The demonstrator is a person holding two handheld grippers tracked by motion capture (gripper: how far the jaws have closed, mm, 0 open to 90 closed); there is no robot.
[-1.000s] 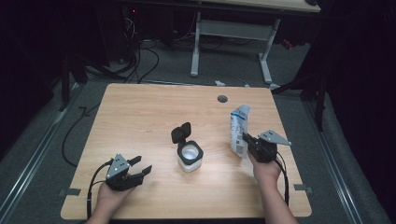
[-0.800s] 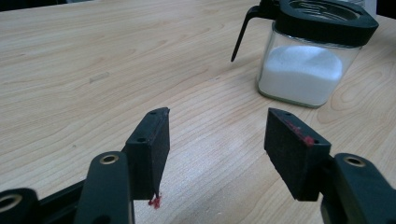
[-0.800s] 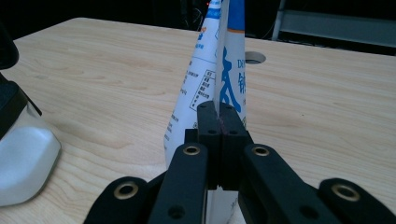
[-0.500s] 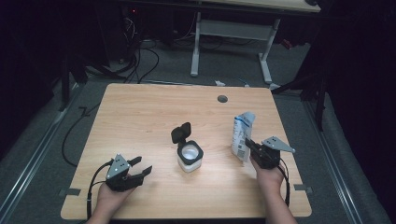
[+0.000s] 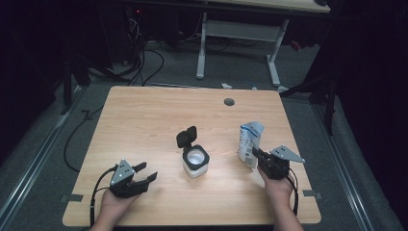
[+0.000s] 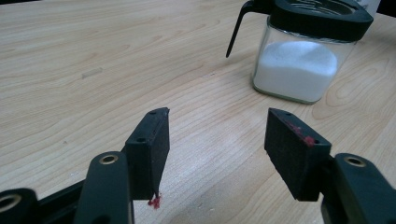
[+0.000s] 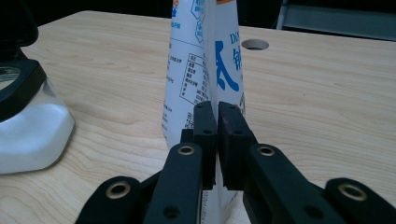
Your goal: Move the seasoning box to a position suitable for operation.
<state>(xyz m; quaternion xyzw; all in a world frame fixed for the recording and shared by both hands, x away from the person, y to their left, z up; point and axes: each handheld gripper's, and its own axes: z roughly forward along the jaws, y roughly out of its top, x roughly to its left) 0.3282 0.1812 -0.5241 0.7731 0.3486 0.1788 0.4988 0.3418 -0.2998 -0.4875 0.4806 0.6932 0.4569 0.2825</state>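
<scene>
Right gripper [image 5: 255, 158] pinching white pouch [image 5: 250, 141], upright on desk [image 5: 144, 120].
Pouch stands at desk's right side, right of glass jar [image 5: 196, 161] with its black lid flipped up. Right jaws nearly together on the pouch's thin edge seam, having just eased open slightly. Left gripper [image 5: 146, 172] rests near-left, jaws apart, nothing between.

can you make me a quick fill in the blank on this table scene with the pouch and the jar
1. The right claw pinches the edge of a white and ____ pouch.
2. The jar of white powder has its black lid flipped ____.
3. The left claw holds ____ between its jaws.
4. The jar stands on the ____ table.

Missing words: blue; open; nothing; wooden
</scene>
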